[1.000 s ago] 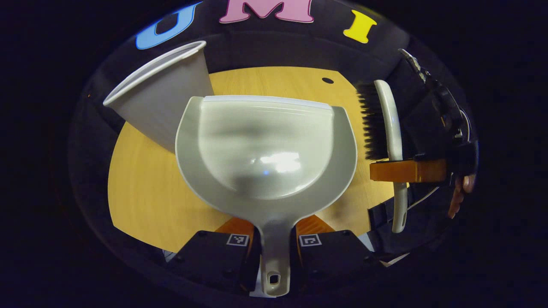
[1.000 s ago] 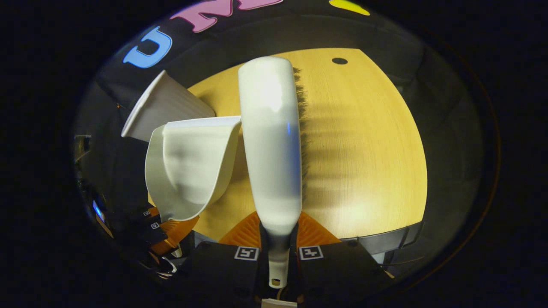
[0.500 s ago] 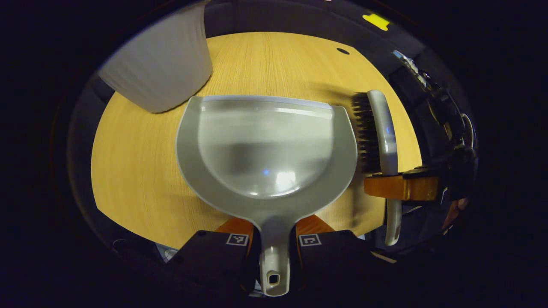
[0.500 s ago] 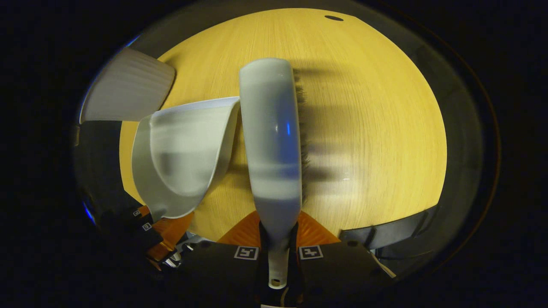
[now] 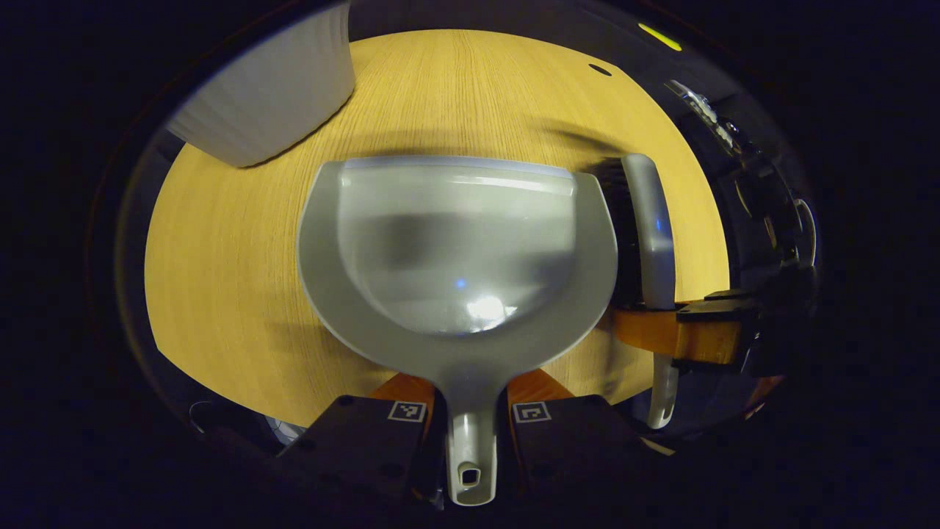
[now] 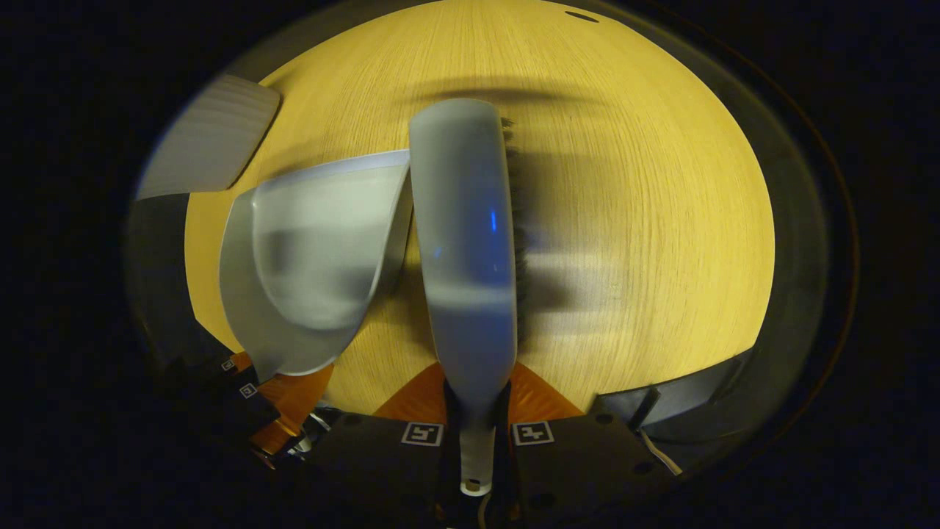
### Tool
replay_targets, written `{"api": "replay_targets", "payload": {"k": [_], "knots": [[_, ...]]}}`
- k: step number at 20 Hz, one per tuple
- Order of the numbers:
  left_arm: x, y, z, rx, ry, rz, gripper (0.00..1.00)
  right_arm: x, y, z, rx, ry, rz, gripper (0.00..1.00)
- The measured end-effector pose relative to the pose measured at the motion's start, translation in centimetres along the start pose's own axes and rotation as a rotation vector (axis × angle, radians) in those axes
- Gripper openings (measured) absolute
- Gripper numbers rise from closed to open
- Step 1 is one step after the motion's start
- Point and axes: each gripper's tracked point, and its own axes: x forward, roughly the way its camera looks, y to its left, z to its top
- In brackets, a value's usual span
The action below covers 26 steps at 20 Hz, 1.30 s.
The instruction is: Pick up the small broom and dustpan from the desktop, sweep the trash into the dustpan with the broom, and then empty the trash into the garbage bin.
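Your dustpan (image 5: 455,250) sits straight ahead in the left gripper view, its pan facing the camera and its front lip toward the far side of the wooden desktop (image 5: 235,272). The pan looks bare inside apart from glare and a soft shadow. Its handle runs back between the fingers of your left gripper (image 5: 470,411), which are closed on it from both sides.

In the right gripper view, the broom (image 6: 464,242) stands lengthwise up the middle, its pale back toward the camera and its dark bristles showing along its right edge. The narrow end of its handle is pinched between the fingers of your right gripper (image 6: 476,430), closed on it from both sides.

The two tools are just beside each other. In the left gripper view the broom (image 5: 650,235) stands at the dustpan's right rim, bristles turned toward the pan, with your right gripper (image 5: 679,334) clamped across its handle. In the right gripper view the dustpan (image 6: 316,257) is just left of the broom, and your left gripper (image 6: 272,400) shows below it. You cannot tell whether either tool touches the wood.

The pale ribbed garbage bin (image 5: 272,95) stands at the far left of the desktop, apart from the dustpan; it appears upper left in the right gripper view too (image 6: 209,136)
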Motion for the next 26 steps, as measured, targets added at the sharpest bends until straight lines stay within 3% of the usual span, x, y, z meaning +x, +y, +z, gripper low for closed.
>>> {"api": "replay_targets", "payload": {"k": [9, 10, 11, 12, 13, 14, 15, 16, 22, 26], "knots": [[0.8, 0.1, -0.8, 0.025, 0.052, 0.005, 0.3, -0.5, 0.4, -0.1, 0.013, 0.018, 0.014, 0.31], [0.7, 0.4, -0.6, 0.036, 0.04, 0.019, 0.34, -0.4, 0.3, -0.3, 0.009, 0.02, 0.016, 0.32], [0.7, 0.3, -0.4, 0.051, 0.026, 0.019, 0.44, -0.7, 0.3, -0.2, 0.003, 0.016, 0.013, 0.52], [0.4, 0.1, -0.5, 0.061, 0.018, 0.016, 0.7, -0.1, 0.4, -0.5, 0.009, 0.008, 0.012, 0.73], [0.3, 0.1, -0.4, 0.06, 0.008, 0.022, 0.83, -1.1, 0.2, -0.1, 0.011, -0.005, 0.01, 0.93], [0.1, 0.1, -0.4, 0.057, -0.002, 0.026, 0.88, -1.3, 0.1, 0.0, 0.017, -0.019, 0.009, 0.99], [-0.2, 0.0, -0.3, 0.057, -0.019, 0.022, 0.88, -1.6, 0.1, 0.0, 0.021, -0.029, 0.011, 0.89], [-0.5, 0.0, -0.4, 0.056, -0.032, 0.026, 0.88, -1.9, 0.2, 0.0, 0.023, -0.041, 0.016, 0.99], [-4.2, -1.2, -1.7, 0.102, -0.165, 0.015, 0.88, -7.7, 0.8, -0.2, -0.039, -0.229, 0.074, 0.99], [-8.1, -1.1, -2.1, 0.148, -0.309, 0.08, 0.87, -13.1, 1.2, -1.0, -0.05, -0.384, 0.131, 0.99]]}}
